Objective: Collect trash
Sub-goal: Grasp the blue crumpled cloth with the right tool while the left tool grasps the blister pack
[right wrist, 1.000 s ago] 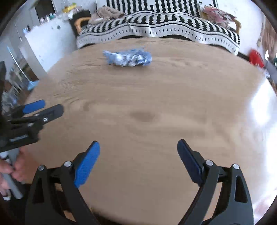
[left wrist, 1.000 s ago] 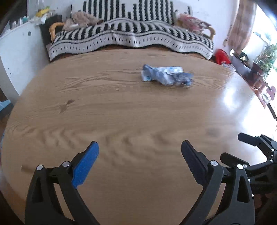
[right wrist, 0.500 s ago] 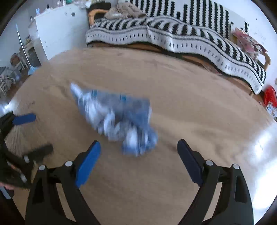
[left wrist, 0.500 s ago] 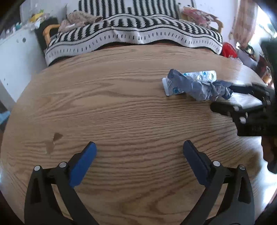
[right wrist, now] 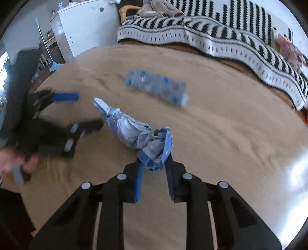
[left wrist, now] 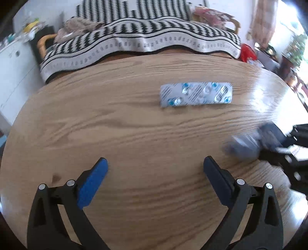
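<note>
We note the right gripper (right wrist: 154, 155) closing, its jaws pinching the crumpled wrapper (right wrist: 132, 132); left gripper (left wrist: 155, 167) jaws wide, empty; blister pack (left wrist: 196, 94) on the far table (left wrist: 115, 134).

A round wooden table (left wrist: 119, 134) with a strong grain fills the near ground, glossy at its right edge. Past its far rim stands a sofa under a black-and-white striped blanket (left wrist: 146, 36). A crumpled brownish cloth (left wrist: 77, 26) lies on the blanket's left end, beside a curved wooden armrest (left wrist: 43, 41); a pinkish patterned cushion (left wrist: 213, 14) sits at the right end. A white cabinet (right wrist: 86, 25) stands far left, and something red (left wrist: 247, 52) lies low at the far right.
</note>
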Demonstrator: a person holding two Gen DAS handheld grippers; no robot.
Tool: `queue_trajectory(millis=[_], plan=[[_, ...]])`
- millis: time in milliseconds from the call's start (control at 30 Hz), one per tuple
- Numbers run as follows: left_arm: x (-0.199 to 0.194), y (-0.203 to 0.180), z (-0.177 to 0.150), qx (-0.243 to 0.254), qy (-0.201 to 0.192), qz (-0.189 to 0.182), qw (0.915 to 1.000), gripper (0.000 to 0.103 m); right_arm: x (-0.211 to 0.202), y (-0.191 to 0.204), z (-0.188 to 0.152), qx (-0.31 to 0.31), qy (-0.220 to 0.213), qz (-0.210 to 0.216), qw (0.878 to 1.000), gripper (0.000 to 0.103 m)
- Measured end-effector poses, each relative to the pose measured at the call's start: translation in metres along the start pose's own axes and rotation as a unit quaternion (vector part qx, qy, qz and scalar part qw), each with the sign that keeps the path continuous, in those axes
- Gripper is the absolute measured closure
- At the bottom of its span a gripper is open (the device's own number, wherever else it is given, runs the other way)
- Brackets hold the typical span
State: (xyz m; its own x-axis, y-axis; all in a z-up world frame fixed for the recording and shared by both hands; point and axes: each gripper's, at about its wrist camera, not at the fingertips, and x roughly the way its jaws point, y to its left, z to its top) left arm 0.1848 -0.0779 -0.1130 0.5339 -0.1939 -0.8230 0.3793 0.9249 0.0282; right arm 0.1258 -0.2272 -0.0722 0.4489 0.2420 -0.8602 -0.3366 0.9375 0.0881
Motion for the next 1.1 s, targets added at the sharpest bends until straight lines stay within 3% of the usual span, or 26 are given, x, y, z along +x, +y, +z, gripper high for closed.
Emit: queue_trajectory(millis=[233,400,500,533,633,667,800,833,900,1100], plan=[[0.013,-0.022,0.042,0.101,-0.040,-0.019,0.9939,0.007,-0.042,0.001,-0.068,0.033,0.017,0.014,0.999,0.081],[0.033,-0.039,0.057,0.200,-0.035,-0.036,0.9785,0.006,-0.050,0.017,-0.083,0.004,0.018,-0.001,1.000,0.081],[0.037,-0.046,0.063,0.242,-0.053,-0.041,0.9680,0.006,-0.048,0.014,-0.083,0.006,0.018,0.010,1.000,0.081],[0.040,-0.047,0.065,0.244,-0.058,-0.049,0.9668,0.006,-0.047,0.012,-0.081,0.010,0.018,0.013,1.000,0.081],[0.047,-0.044,0.071,0.205,-0.042,-0.075,0.9750,0.007,-0.045,0.012,-0.076,0.012,0.020,0.011,1.000,0.081],[0.048,-0.043,0.072,0.189,-0.035,-0.084,0.9777,0.010,-0.044,0.013,-0.075,0.011,0.020,0.009,1.000,0.081],[0.038,-0.048,0.062,0.166,-0.037,-0.105,0.9799,0.063,-0.043,0.013,-0.071,0.020,0.022,0.002,1.000,0.081],[0.035,-0.051,0.059,0.161,-0.038,-0.098,0.9814,0.070,-0.043,0.014,-0.072,0.025,0.022,0.001,0.999,0.081],[0.030,-0.057,0.052,0.160,-0.042,-0.077,0.9833,0.077,-0.043,0.016,-0.071,0.029,0.023,-0.003,0.999,0.081],[0.010,-0.061,0.028,0.125,-0.027,-0.045,0.9908,0.077,-0.052,0.025,-0.083,0.061,0.021,-0.008,0.998,0.081]])
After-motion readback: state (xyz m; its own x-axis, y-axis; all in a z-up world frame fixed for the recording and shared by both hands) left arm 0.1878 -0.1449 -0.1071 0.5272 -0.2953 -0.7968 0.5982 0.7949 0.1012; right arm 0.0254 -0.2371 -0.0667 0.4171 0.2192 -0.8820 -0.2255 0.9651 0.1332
